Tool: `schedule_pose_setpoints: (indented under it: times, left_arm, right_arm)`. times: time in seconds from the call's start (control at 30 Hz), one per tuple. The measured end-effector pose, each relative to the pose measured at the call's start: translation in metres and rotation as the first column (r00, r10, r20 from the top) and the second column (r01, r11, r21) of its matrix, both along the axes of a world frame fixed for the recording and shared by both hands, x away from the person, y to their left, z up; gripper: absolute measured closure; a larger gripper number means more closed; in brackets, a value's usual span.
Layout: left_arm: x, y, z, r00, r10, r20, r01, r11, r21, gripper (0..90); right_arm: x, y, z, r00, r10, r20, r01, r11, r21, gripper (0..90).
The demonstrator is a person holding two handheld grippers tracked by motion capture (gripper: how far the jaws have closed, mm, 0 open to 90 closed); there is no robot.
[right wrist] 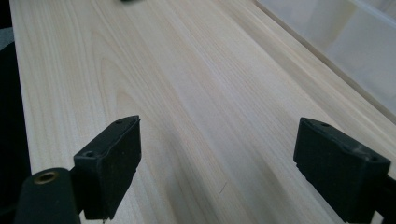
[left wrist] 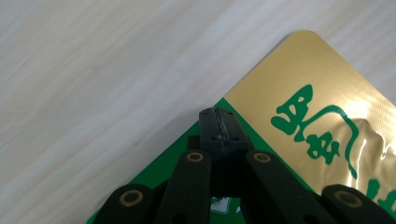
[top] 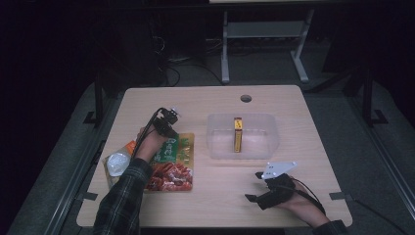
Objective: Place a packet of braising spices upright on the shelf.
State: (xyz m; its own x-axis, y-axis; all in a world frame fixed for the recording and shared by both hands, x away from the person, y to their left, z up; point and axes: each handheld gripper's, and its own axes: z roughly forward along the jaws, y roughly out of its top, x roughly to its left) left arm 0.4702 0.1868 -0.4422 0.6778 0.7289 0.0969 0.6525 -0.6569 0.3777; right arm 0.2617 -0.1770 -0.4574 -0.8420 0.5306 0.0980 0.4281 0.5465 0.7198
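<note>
We take the clear plastic tub [top: 242, 137] as our landmark: a shallow, round-cornered, frosted box sitting near the middle of the pale wood-grain table [top: 215, 205]. Inside it a slim yellow-and-red pack [top: 237, 134] stands on edge, narrow and rectangular.

To the left of the tub, just beside it, lies a flat glossy snack pouch [top: 173, 164], its top band metallic gold and green, its lower half printed with red. In the left gripper view we see its rounded gold foil corner [left wrist: 317, 107] with green characters and a crinkle in the foil. Farther left of the tub, touching the pouch, sits a crumpled clear bag [top: 117, 164] with an orange patch at its top.

The left gripper [top: 171, 117] is over the pouch's upper edge; in its own view its black jaws are pressed together, above the green border, and we cannot tell whether any foil is caught between them.

The right gripper [top: 254, 188], matte black with a grey three-cornered plate, rests on the table in front of the tub's right end. Its blocky jaws stand wide apart over bare wood [right wrist: 201, 116], holding nothing.
</note>
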Motion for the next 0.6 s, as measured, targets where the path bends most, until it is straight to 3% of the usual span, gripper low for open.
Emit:
schedule_pose_setpoints:
  times: [0.33, 0.6]
  left_arm:
    - [-0.017, -0.028, 0.002, 0.9957, -0.088, -0.031, 0.088, 0.9957, 0.026, 90.0]
    - [-0.035, -0.045, 0.001, 0.9891, -0.143, -0.036, 0.143, 0.9897, 0.004, 90.0]
  right_arm:
    - [0.0, 0.0, 0.0, 1.0, 0.002, 0.004, -0.002, 1.0, 0.003, 14.7]
    - [-0.001, 0.0, 0.0, 1.0, 0.002, 0.003, -0.002, 1.0, 0.002, 14.7]
